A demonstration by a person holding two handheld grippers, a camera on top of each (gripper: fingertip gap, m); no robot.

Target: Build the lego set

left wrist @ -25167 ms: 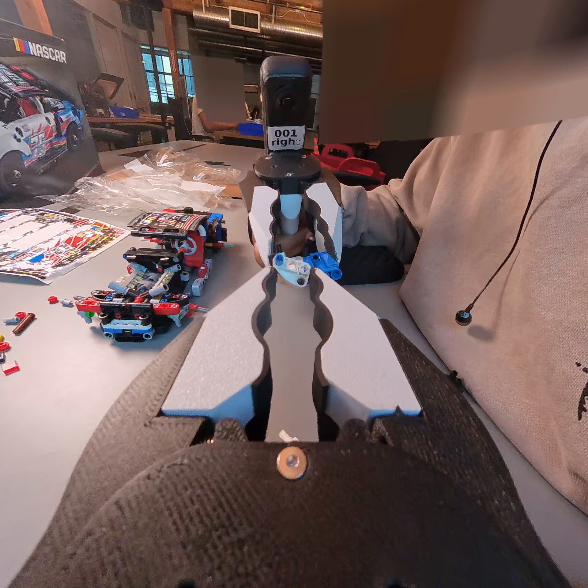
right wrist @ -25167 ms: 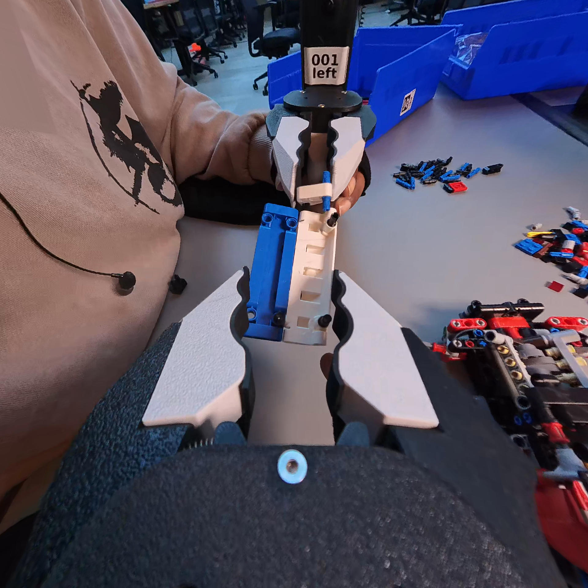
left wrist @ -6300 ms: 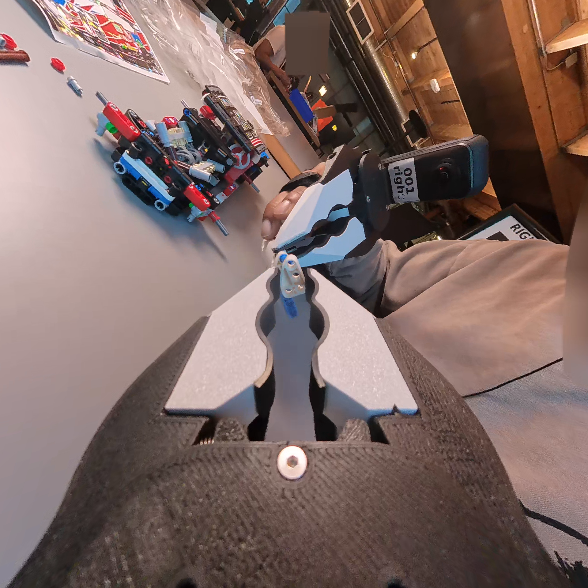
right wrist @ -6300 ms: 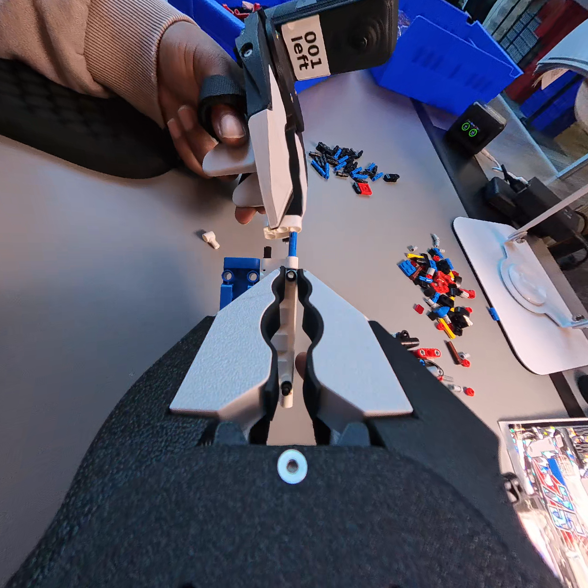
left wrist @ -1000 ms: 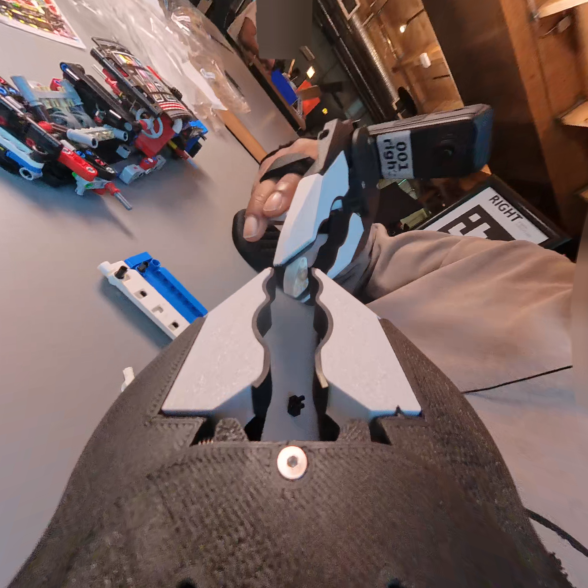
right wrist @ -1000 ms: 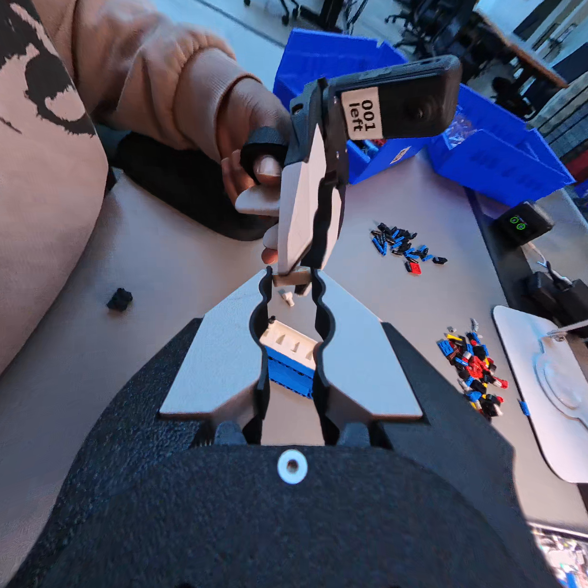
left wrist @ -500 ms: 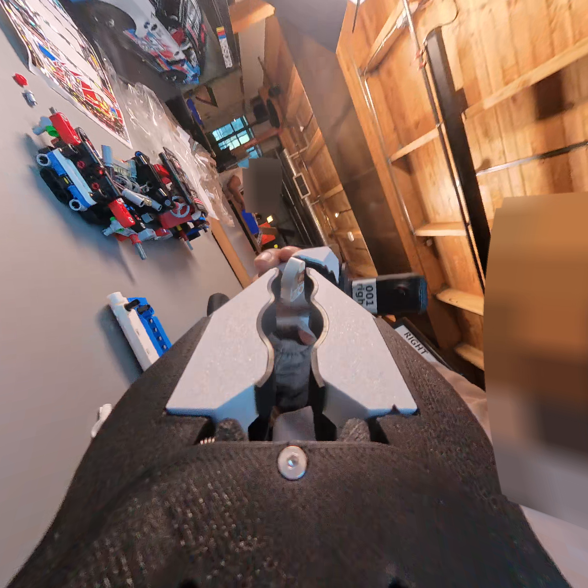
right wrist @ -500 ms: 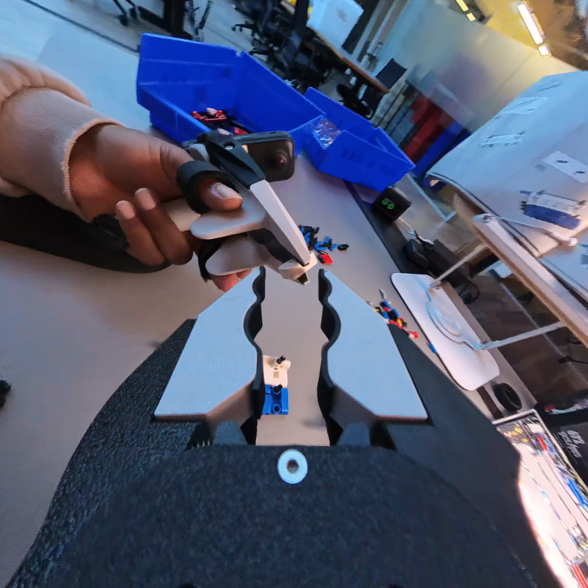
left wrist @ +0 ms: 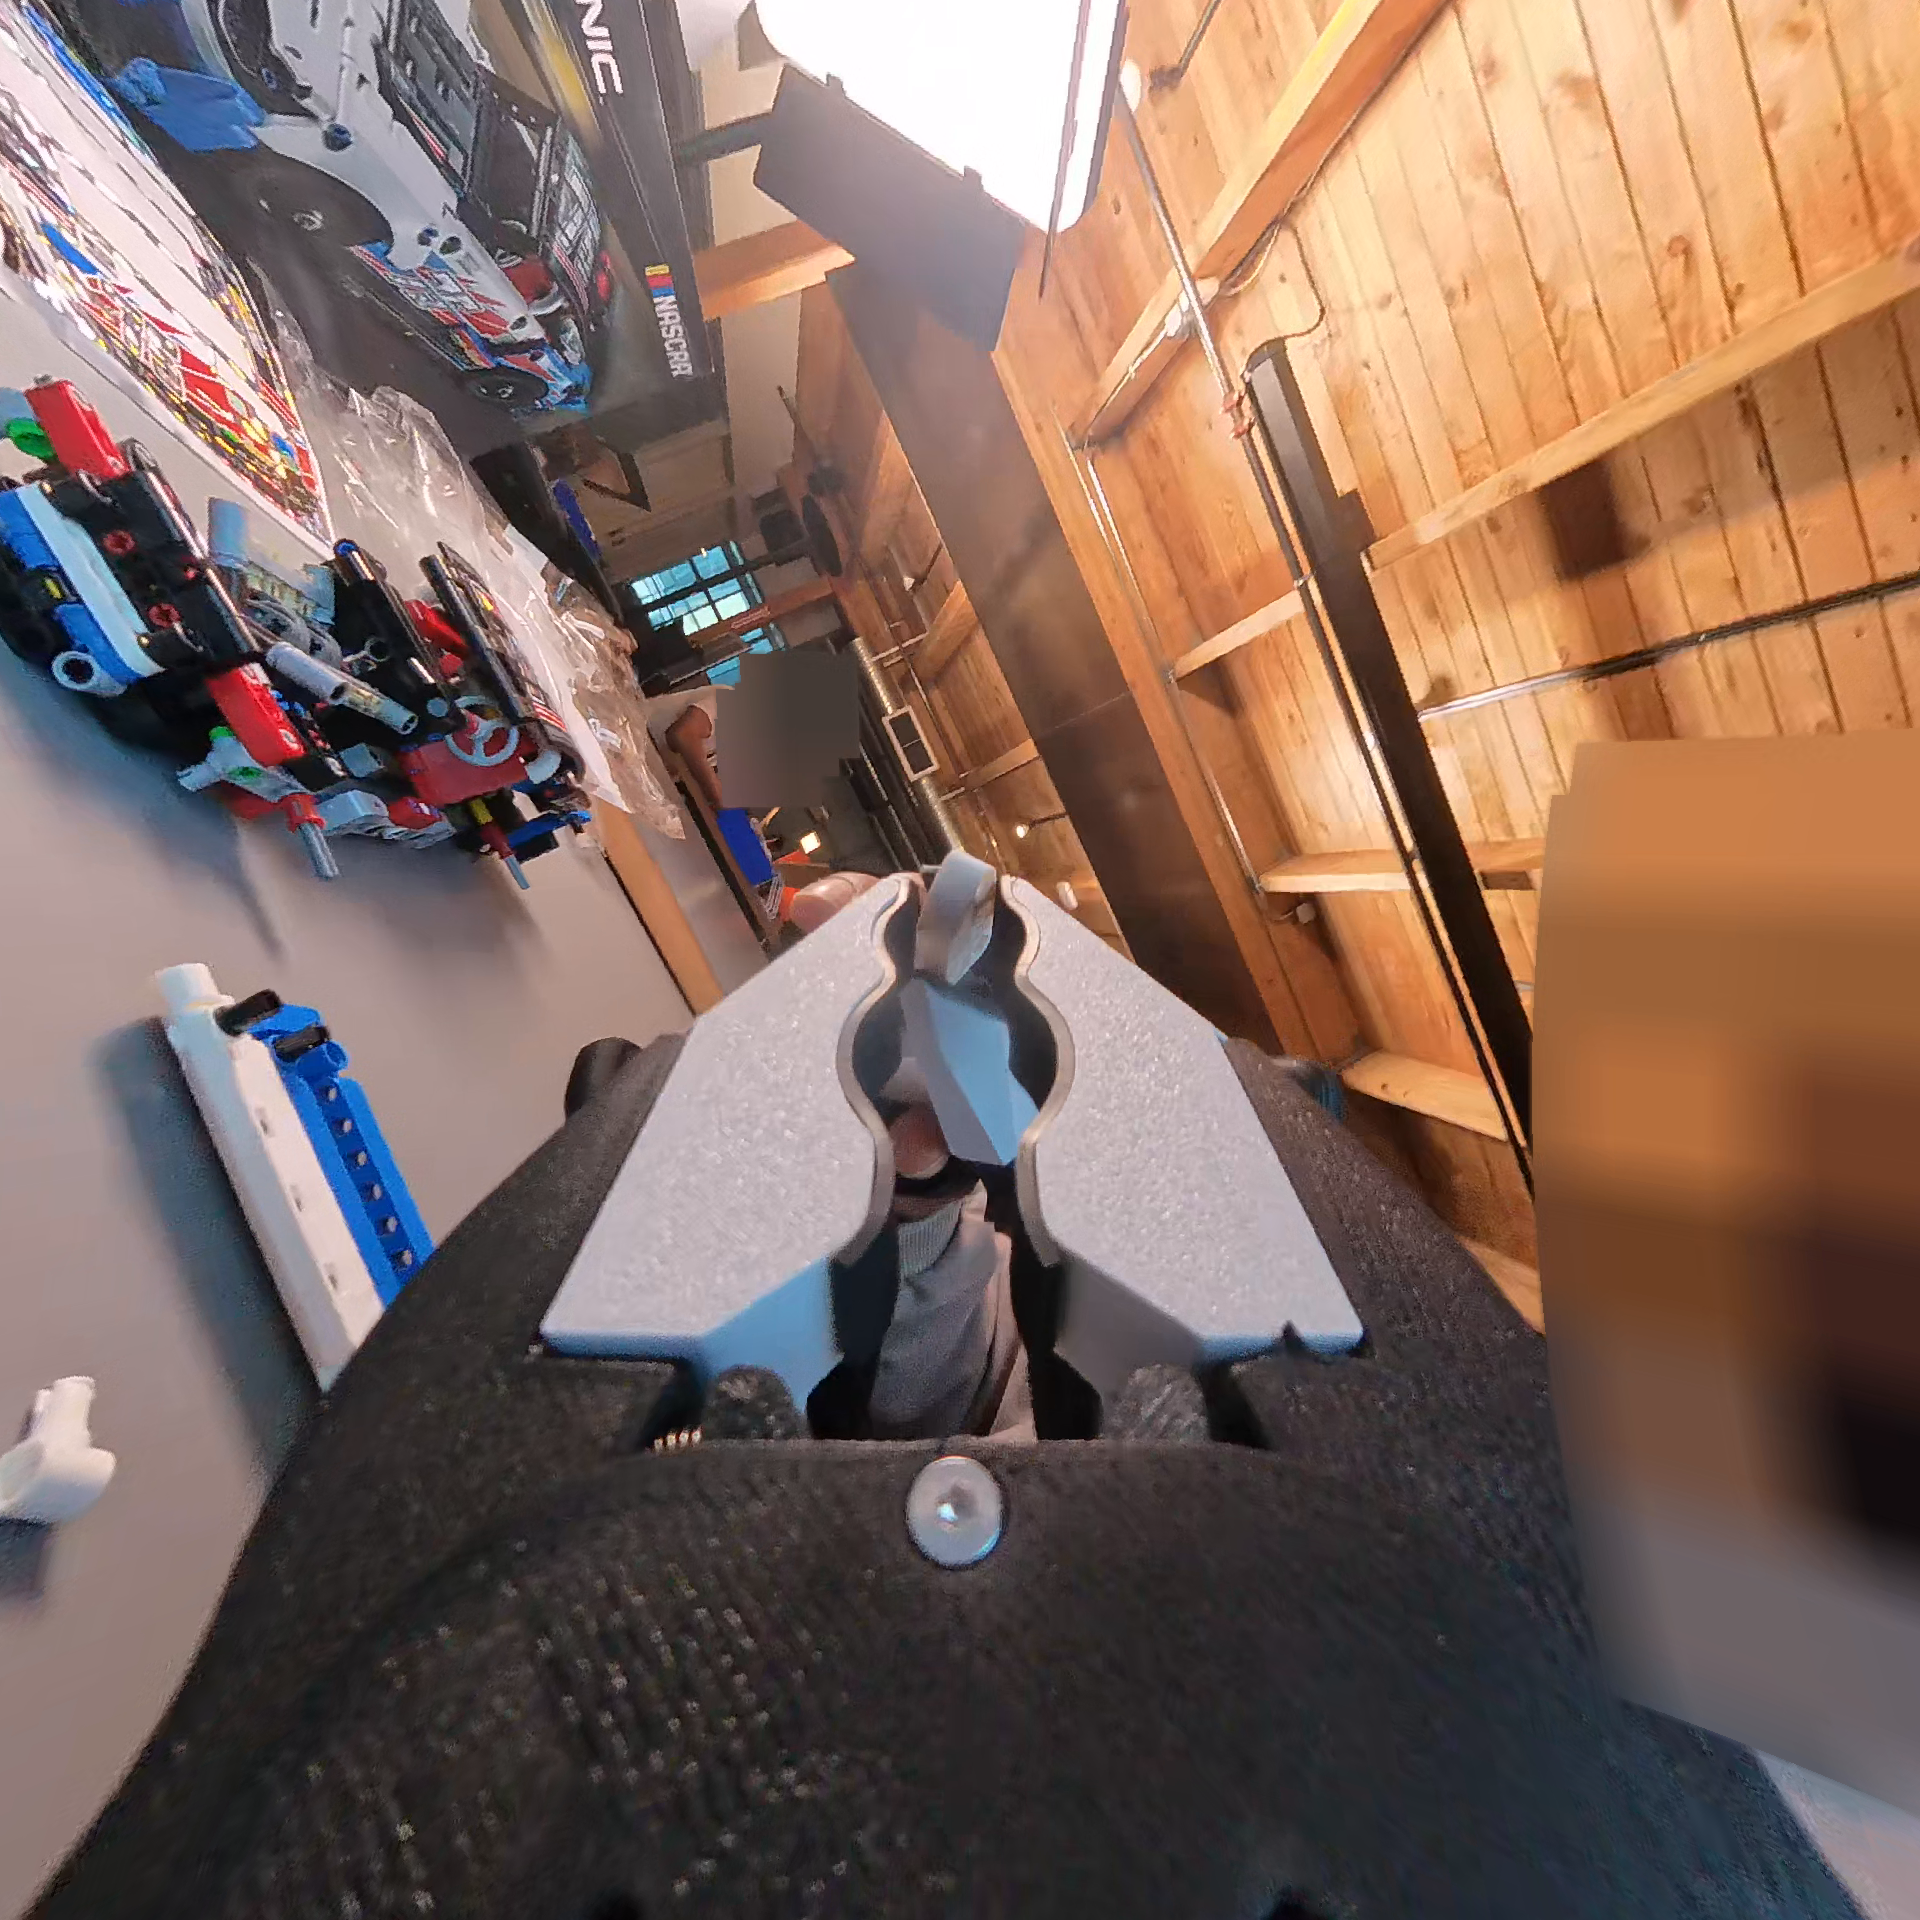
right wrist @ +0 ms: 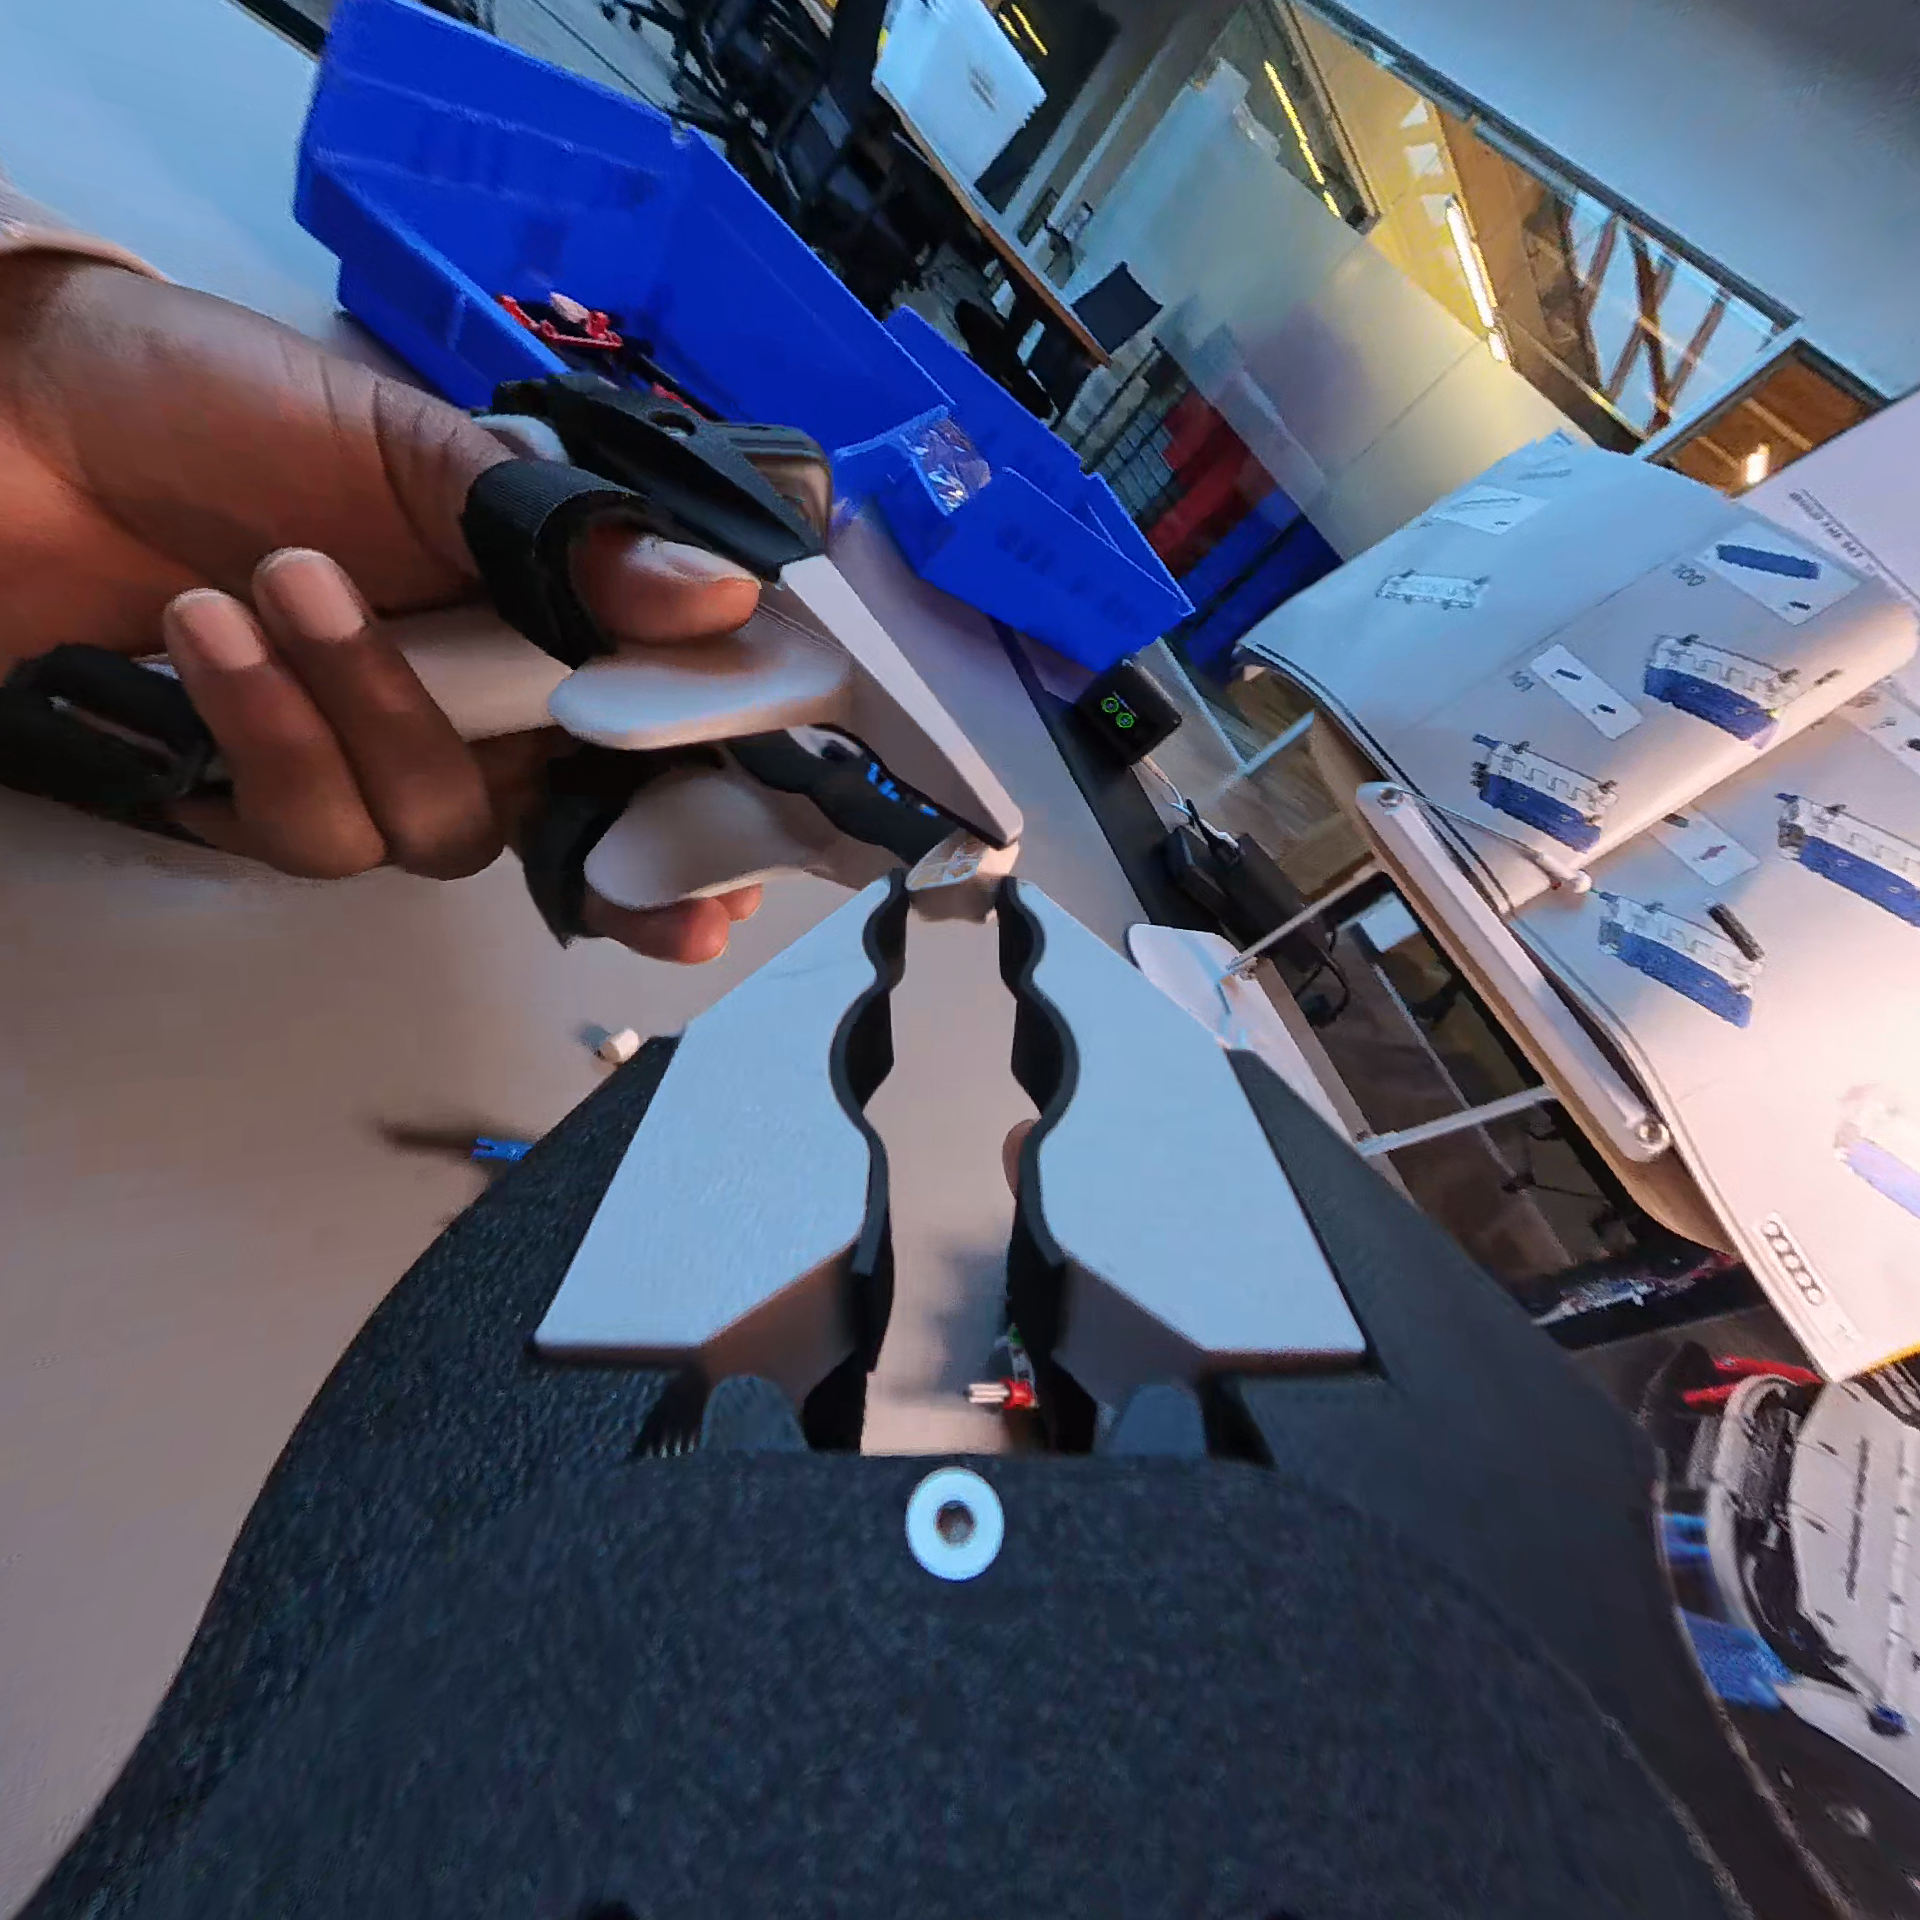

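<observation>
My left gripper (left wrist: 958,902) is shut on a small white lego piece (left wrist: 961,920) and holds it up above the table. In the right wrist view a hand holds the left gripper (right wrist: 977,836), with the white piece (right wrist: 948,862) at its tip. My right gripper (right wrist: 951,896) is open, its tips right at that piece, one on each side. One finger of the right gripper (left wrist: 966,1081) shows through the gap of the left one. A blue and white panel assembly (left wrist: 301,1132) lies on the grey table. The part-built car (left wrist: 260,675) lies farther off.
A small white connector (left wrist: 52,1455) lies near the panel. A sticker sheet (left wrist: 156,312) and the set's box (left wrist: 416,208) lie beyond the car. Blue bins (right wrist: 623,208), an open instruction booklet (right wrist: 1662,779), a white bit (right wrist: 618,1042) and a blue pin (right wrist: 499,1148) are on the right side. The grippers are tip to tip, or close to it.
Both grippers have tilted upward and the right one has closed in on the left gripper's tip. The blue and white panel has left the right wrist view.
</observation>
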